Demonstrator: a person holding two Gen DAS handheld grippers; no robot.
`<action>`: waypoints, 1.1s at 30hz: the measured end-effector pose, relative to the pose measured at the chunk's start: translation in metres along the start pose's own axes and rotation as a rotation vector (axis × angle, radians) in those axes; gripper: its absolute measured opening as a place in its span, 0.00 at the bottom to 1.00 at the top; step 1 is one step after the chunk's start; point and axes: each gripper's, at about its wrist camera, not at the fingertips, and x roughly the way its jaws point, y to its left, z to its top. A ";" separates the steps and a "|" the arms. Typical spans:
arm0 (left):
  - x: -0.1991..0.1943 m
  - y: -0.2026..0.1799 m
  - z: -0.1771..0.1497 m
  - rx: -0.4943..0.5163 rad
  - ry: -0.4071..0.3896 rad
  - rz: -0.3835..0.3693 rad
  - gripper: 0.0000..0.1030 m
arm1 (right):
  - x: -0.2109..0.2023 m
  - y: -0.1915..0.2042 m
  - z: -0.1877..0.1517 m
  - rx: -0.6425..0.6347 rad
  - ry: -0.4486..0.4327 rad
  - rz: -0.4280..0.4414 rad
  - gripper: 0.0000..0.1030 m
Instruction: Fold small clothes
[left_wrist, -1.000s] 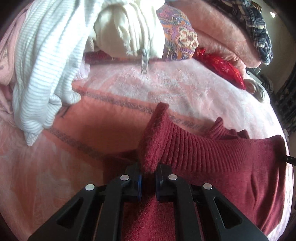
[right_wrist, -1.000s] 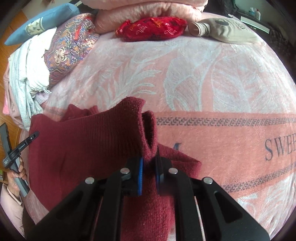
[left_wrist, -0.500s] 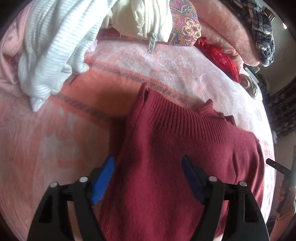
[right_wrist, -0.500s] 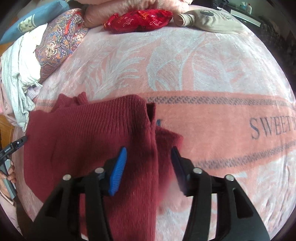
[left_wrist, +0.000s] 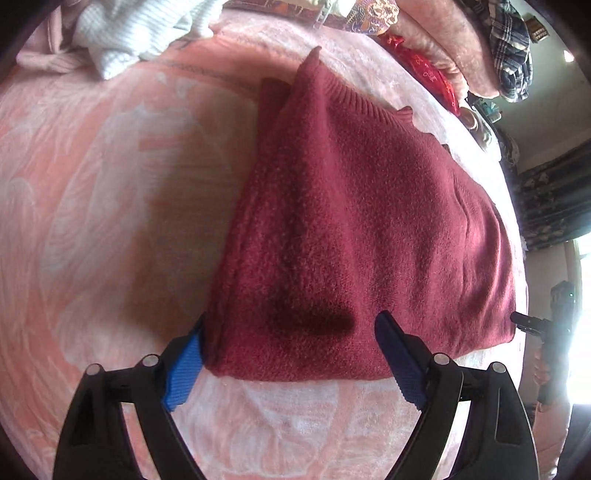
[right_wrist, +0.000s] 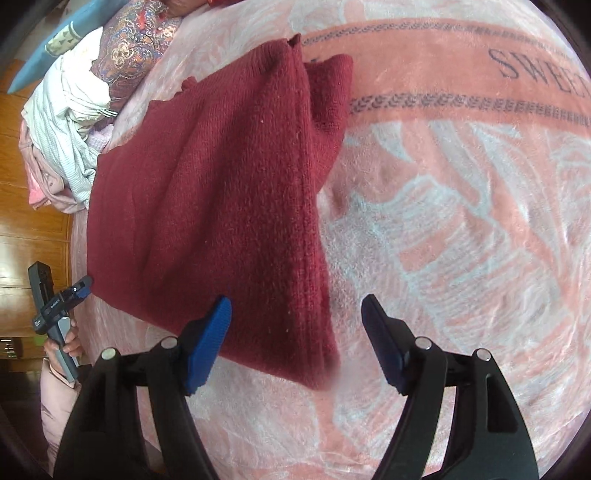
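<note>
A dark red knit sweater (left_wrist: 351, 221) lies folded flat on the pink blanket (left_wrist: 92, 221). My left gripper (left_wrist: 291, 325) hovers over its near hem with its jaws wide and still opening; the hem lies below and between the blue pads (left_wrist: 184, 365), which do not press on it. In the right wrist view the sweater (right_wrist: 221, 184) stretches away to the left. My right gripper (right_wrist: 295, 314) hangs over its near right corner, jaws also opening and gripping nothing. Each gripper shows at the edge of the other's view: left gripper (right_wrist: 59, 302), right gripper (left_wrist: 546, 328).
A heap of white and pale pink clothes (right_wrist: 66, 122) lies at the bed's far left beside a patterned pillow (right_wrist: 136, 48). A red cushion (left_wrist: 424, 70) and a plaid garment (left_wrist: 513, 44) sit at the back. The blanket (right_wrist: 461, 221) spreads to the right, wood (right_wrist: 29, 240) to the left.
Both grippers let go of the raised sweater fold and opened wide. They drew back to the sweater's near edge, and the sweater now lies flat.
</note>
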 end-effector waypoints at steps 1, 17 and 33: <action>0.003 -0.002 0.002 0.010 0.002 0.003 0.85 | 0.005 0.001 0.001 -0.002 0.009 -0.004 0.71; 0.020 -0.007 0.000 -0.014 0.066 0.071 0.50 | 0.025 0.024 -0.011 -0.074 0.016 -0.050 0.21; -0.051 -0.018 -0.050 -0.012 0.078 -0.103 0.22 | -0.067 0.019 -0.073 -0.138 -0.018 0.072 0.08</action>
